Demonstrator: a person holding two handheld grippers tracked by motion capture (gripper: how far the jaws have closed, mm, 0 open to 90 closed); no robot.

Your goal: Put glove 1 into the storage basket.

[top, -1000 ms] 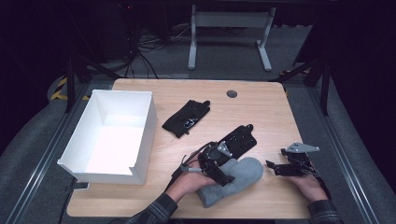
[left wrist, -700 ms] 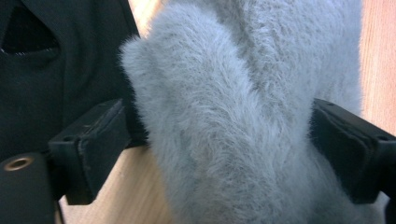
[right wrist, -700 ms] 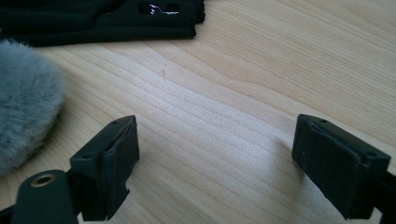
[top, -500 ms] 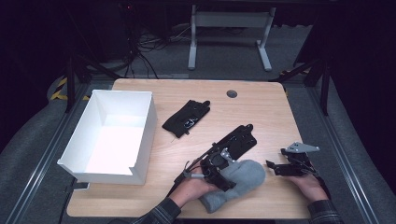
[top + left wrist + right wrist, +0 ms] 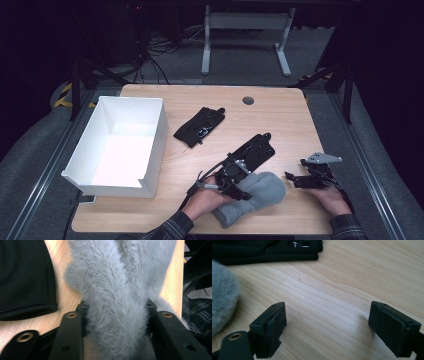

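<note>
1. Gripping is the step judged to be in hand: the left gripper (image 5: 239,181) has just been closing its jaws, and in the left gripper view the fluffy grey fleece mitten (image 5: 117,295) is seen pinched between them, pile bulging on both sides.
2. The mitten (image 5: 252,197) is located at the near edge of the light wooden tabletop (image 5: 280,115), between the two hands, flat on the surface; no lift is evident.
3. The right gripper (image 5: 306,179) is held just right of the mitten, apart from it. In the right gripper view its jaws stand wide open over bare wood, with nothing between them.
4. A flat black fabric glove (image 5: 255,152) is noted just beyond the mitten; whether the two touch cannot be told. A second black fabric glove (image 5: 200,127) lies farther back, near the open white rectangular box (image 5: 152,145) at the left.
5. Judgement on the next move: the grip should be confirmed as firm, since thick pile compresses and may slip; the mitten would then be raised clear of the neighbouring glove, so that it is not dragged along, and probably carried left to the box.
</note>
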